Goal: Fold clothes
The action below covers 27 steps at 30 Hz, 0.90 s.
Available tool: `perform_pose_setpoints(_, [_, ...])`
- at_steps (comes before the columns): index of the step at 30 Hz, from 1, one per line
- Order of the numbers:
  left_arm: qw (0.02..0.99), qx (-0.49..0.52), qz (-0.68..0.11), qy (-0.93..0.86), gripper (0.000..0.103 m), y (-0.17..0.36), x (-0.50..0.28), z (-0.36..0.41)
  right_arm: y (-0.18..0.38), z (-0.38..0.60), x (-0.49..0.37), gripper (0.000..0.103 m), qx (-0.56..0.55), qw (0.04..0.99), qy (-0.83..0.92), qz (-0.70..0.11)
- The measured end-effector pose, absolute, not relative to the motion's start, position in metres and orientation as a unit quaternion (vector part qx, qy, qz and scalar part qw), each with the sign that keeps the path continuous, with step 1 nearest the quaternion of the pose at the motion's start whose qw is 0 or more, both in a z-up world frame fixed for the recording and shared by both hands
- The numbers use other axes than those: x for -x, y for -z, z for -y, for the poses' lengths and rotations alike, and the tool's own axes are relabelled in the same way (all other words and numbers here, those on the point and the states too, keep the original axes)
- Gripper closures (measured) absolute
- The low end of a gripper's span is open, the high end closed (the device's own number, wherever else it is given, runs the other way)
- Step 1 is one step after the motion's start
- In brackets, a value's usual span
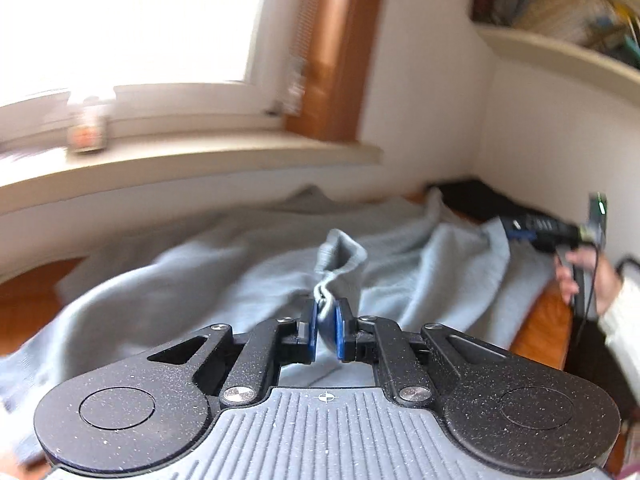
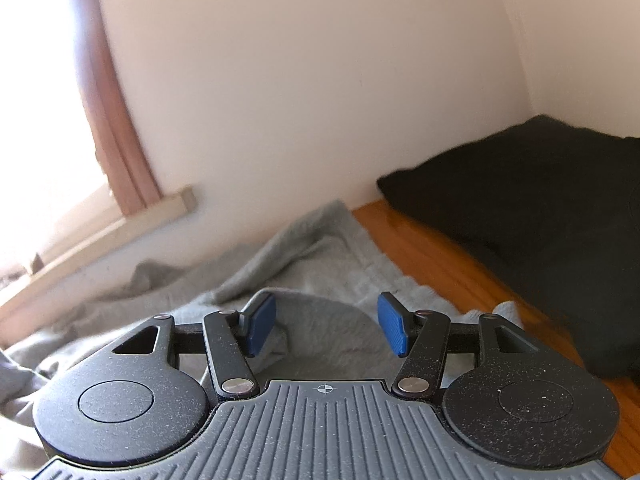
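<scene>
Left wrist view: pale windowsill (image 1: pixel 192 164) and white walls behind an orange-brown wooden table (image 1: pixel 540 332) draped with a soft, rumpled light-grey fleece garment (image 1: pixel 200 280); the left gripper (image 1: pixel 325 330), blue ribbed pads nearly together, pinches a raised ribbed cuff of that garment, while the right gripper (image 1: pixel 516 230) appears blurred at the far edge. Right wrist view: same table (image 2: pixel 440 256), the right gripper (image 2: pixel 326 326) jaws spread wide and empty above the grey fleece (image 2: pixel 320 264), a folded black cloth (image 2: pixel 540 208) lying beside the wall.
</scene>
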<state>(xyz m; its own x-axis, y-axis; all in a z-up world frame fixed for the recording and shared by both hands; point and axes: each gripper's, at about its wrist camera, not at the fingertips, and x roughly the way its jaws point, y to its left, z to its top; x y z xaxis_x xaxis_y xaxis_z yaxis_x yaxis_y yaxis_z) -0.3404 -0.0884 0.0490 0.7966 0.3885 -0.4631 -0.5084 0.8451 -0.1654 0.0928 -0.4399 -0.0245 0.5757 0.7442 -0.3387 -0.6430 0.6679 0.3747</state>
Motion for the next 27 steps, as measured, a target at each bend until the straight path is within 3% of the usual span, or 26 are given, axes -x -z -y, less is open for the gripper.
perform_pose_setpoints(7, [0.918, 0.213, -0.215, -0.258, 0.091, -0.030, 0.372, 0.078, 0.026, 0.426, -0.097, 0.046, -0.068, 0.881, -0.381, -0.271])
perform_pose_setpoints(13, [0.907, 0.261, -0.214, -0.254, 0.063, -0.019, 0.371, 0.058, 0.028, 0.422, -0.097, 0.046, -0.055, 0.878, -0.384, -0.279])
perform_pose_setpoints(18, [0.904, 0.266, -0.218, -0.252, 0.065, -0.016, 0.360, 0.052, 0.029, 0.426, -0.096, 0.046, -0.057, 0.878, -0.388, -0.273])
perform_pose_setpoints(22, [0.906, 0.258, -0.218, -0.254, 0.081, -0.015, 0.357, 0.052, 0.023, 0.437, -0.093, 0.047, -0.080, 0.876, -0.388, -0.274])
perform_pose_setpoints(24, [0.907, 0.254, -0.218, -0.255, 0.082, -0.015, 0.355, 0.052, 0.021, 0.445, -0.091, 0.053, -0.102, 0.866, -0.396, -0.287])
perform_pose_setpoints(27, [0.907, 0.249, -0.223, -0.257, 0.082, -0.013, 0.353, 0.051, 0.017, 0.447, -0.087, 0.053, -0.110, 0.848, -0.416, -0.309])
